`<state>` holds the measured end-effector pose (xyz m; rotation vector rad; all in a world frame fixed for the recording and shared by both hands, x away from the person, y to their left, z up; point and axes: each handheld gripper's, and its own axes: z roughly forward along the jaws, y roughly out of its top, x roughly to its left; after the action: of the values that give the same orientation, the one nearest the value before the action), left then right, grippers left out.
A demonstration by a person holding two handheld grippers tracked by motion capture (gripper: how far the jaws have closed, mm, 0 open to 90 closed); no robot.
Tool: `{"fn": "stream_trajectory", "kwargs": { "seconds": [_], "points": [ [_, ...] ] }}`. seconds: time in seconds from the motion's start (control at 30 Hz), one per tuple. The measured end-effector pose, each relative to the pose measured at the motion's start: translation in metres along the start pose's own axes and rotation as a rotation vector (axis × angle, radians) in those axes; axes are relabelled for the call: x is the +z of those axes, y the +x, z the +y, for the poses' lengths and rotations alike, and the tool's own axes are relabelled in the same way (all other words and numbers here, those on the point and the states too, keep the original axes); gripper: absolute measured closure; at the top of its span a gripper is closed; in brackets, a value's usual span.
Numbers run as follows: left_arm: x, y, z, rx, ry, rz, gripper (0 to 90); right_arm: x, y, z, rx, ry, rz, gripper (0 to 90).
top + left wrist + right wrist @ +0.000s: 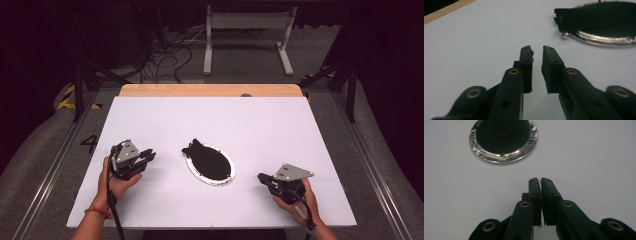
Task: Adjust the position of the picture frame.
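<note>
Here is the white table (250, 120), and a black pouch (207, 161) lies flat near its middle, a little toward the near edge. The pouch sits on a shiny silver oval plate (197, 175) whose rim shows around it, and one black end of the pouch sticks out past the rim toward the far left corner.

The left gripper (148, 156), held by a hand, rests near the near left corner, pointing toward the pouch but well apart from it. Its jaws stand slightly parted with nothing between them.

The right gripper (262, 177) sits by the near right part of the table, aimed at the plate and clear of it. Its jaws are pressed together, empty.
</note>
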<state>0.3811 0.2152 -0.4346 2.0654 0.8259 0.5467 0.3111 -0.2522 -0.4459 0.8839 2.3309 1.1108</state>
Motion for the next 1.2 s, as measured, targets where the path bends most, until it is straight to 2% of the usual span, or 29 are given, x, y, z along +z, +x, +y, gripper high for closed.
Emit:
{"fn": "stream_trajectory", "kwargs": {
  "seconds": [0.1,0.13,0.2,0.23,0.3,0.37,0.4,0.43,0.47,0.57,0.63,0.77,1.0,1.2],
  "points": [
    [0.017,0.003,0.014,-0.007,-0.006,-0.025,84.6,0.013,0.016,0.014,-0.038,0.011,0.049,89.6],
    [0.023,0.004,0.017,-0.011,-0.009,-0.046,86.4,0.017,0.02,0.018,-0.048,0.011,0.061,89.6],
    [0.035,0.002,0.022,0.015,0.001,-0.048,89.2,0.027,0.029,0.026,-0.072,0.022,0.081,90.0],
    [0.041,0.003,0.025,0.013,0.011,-0.073,89.7,0.032,0.034,0.029,-0.084,0.029,0.089,90.0],
    [0.052,0.001,0.029,0.027,0.018,-0.083,90.0,0.042,0.041,0.032,-0.099,0.042,0.112,90.0],
    [0.057,0.001,0.032,0.013,0.011,-0.093,90.0,0.049,0.046,0.032,-0.098,0.045,0.131,90.0],
    [0.066,0.0,0.035,0.024,0.006,-0.087,90.0,0.051,0.047,0.031,-0.095,0.045,0.136,90.0],
    [0.066,0.0,0.035,0.024,0.006,-0.087,90.0,0.051,0.047,0.031,-0.095,0.045,0.136,90.0],
    [0.074,0.0,0.037,0.001,0.02,-0.113,90.0,0.054,0.049,0.03,-0.095,0.05,0.148,90.0],
    [0.082,-0.003,0.043,-0.017,-0.002,-0.136,89.0,0.056,0.051,0.028,-0.094,0.056,0.165,90.0],
    [0.086,-0.007,0.046,0.003,0.01,-0.133,88.6,0.056,0.054,0.027,-0.097,0.057,0.161,90.0],
    [0.101,-0.018,0.046,0.053,0.092,-0.133,87.2,0.056,0.056,0.027,-0.11,0.058,0.152,90.0],
    [0.105,-0.017,0.046,0.05,0.1,-0.139,89.3,0.059,0.061,0.03,-0.099,0.059,0.132,90.0],
    [0.102,-0.015,0.044,0.045,0.103,-0.186,90.0,0.062,0.062,0.032,-0.088,0.064,0.11,90.0]
  ]
}}
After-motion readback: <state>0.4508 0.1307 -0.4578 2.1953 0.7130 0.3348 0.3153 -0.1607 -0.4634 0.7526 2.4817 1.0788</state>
